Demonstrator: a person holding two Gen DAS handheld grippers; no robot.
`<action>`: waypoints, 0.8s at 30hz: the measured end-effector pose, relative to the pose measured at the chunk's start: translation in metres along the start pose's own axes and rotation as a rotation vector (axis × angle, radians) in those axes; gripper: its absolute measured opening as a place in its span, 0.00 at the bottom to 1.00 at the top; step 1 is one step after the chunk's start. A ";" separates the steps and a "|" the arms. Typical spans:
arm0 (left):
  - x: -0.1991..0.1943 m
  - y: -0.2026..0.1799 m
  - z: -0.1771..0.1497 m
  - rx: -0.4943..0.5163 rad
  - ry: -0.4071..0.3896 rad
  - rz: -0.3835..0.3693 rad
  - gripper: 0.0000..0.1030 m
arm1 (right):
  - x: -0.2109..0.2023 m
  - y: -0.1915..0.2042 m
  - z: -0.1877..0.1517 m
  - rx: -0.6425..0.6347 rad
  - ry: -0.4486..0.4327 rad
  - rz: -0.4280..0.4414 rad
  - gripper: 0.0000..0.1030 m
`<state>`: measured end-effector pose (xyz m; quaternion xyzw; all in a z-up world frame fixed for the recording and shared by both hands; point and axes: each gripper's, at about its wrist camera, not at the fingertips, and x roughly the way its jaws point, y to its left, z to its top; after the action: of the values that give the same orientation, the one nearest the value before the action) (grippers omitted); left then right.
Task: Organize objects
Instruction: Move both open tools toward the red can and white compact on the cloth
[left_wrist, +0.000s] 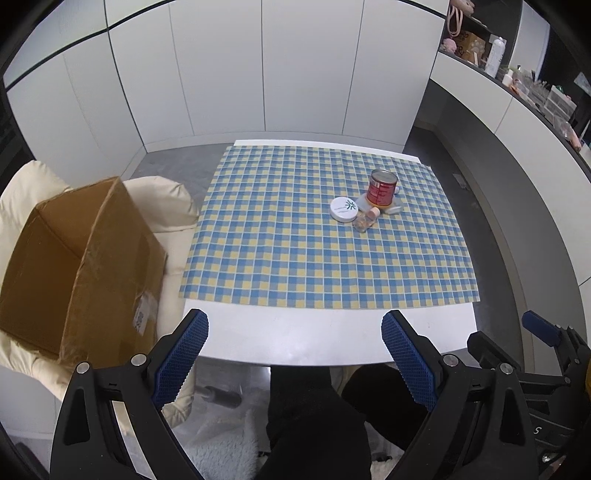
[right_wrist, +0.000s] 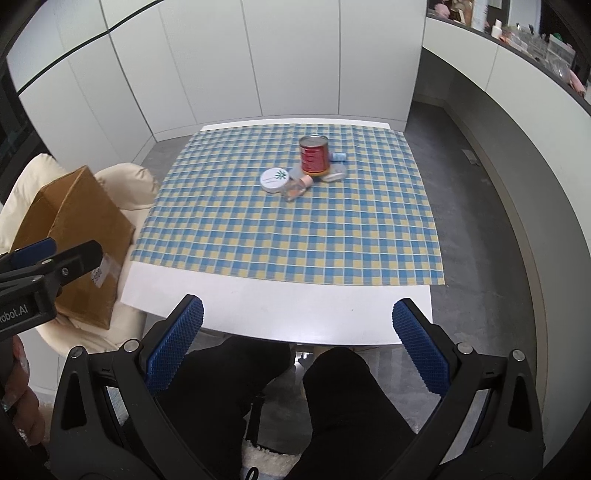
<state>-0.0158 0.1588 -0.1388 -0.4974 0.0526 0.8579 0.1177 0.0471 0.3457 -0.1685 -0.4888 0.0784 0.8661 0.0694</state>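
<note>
A small heap of objects lies on the blue-and-yellow checked cloth: a red tin can, a round white jar with a green mark, a small clear bottle with a pink cap and a few pale items behind the can. My left gripper hangs open over the table's near white edge, nothing between its blue pads. My right gripper is open too, equally far from the heap. An open cardboard box rests on a cream chair to the left.
The person's dark-clad legs sit under the table's near edge. The white table stands before white cabinet doors. A counter with cluttered shelves curves along the right. Grey floor runs between table and counter.
</note>
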 end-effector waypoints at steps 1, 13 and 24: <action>0.003 -0.001 0.002 0.000 0.001 0.000 0.93 | 0.002 -0.003 0.001 0.006 0.002 0.000 1.00; 0.053 -0.009 0.029 -0.004 0.001 0.027 0.93 | 0.039 -0.051 0.027 0.093 0.000 -0.030 1.00; 0.156 -0.022 0.066 0.015 0.051 0.037 0.93 | 0.126 -0.091 0.088 0.105 -0.024 -0.002 1.00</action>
<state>-0.1401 0.2170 -0.2408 -0.5173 0.0715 0.8465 0.1041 -0.0729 0.4583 -0.2375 -0.4740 0.1227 0.8665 0.0968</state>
